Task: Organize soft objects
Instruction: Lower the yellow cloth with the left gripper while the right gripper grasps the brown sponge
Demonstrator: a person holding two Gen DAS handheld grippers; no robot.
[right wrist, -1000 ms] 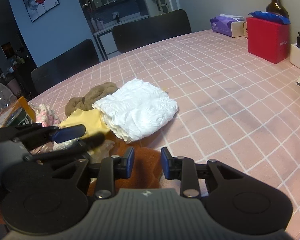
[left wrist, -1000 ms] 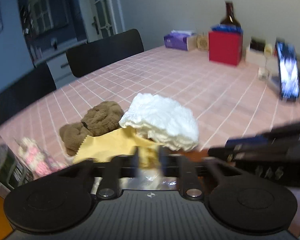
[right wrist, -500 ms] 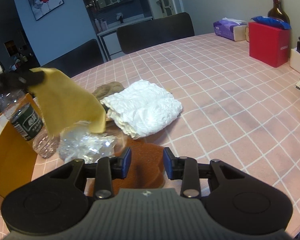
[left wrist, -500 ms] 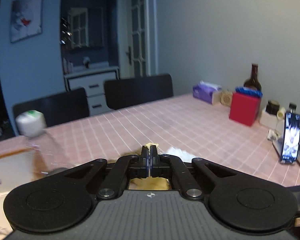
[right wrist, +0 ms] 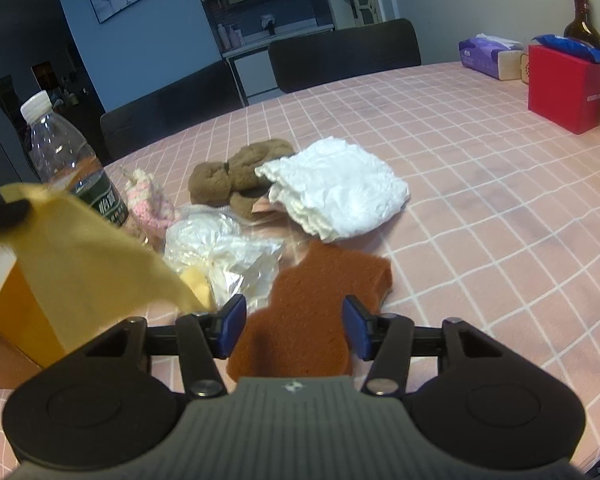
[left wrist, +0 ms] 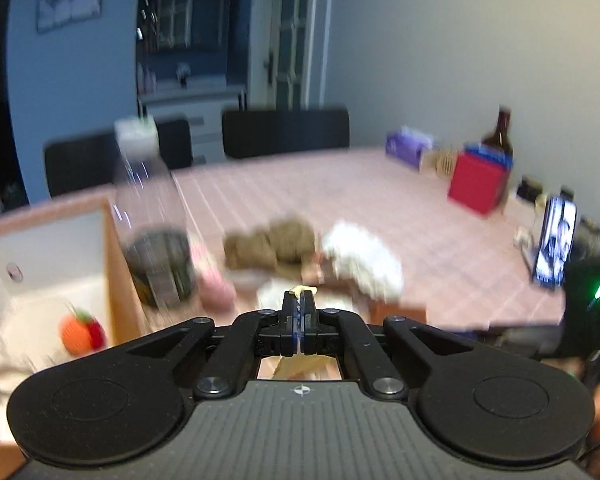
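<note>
Two grippers are working: the left gripper [left wrist: 299, 300] is pinching a yellow cloth [right wrist: 80, 248] aloft beside the bottle [right wrist: 66, 160], while the right gripper [right wrist: 294, 326], jaws just widening, is straddling a rust-brown sponge [right wrist: 320, 312] untouched.

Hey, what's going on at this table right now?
Someone is sorting soft things with a handheld gripper in each hand. The left gripper is shut on a yellow cloth and holds it in the air next to an orange box that has a small knitted toy inside. The right gripper has just been opening, its fingers either side of a brown sponge lying on the pink tablecloth.
</note>
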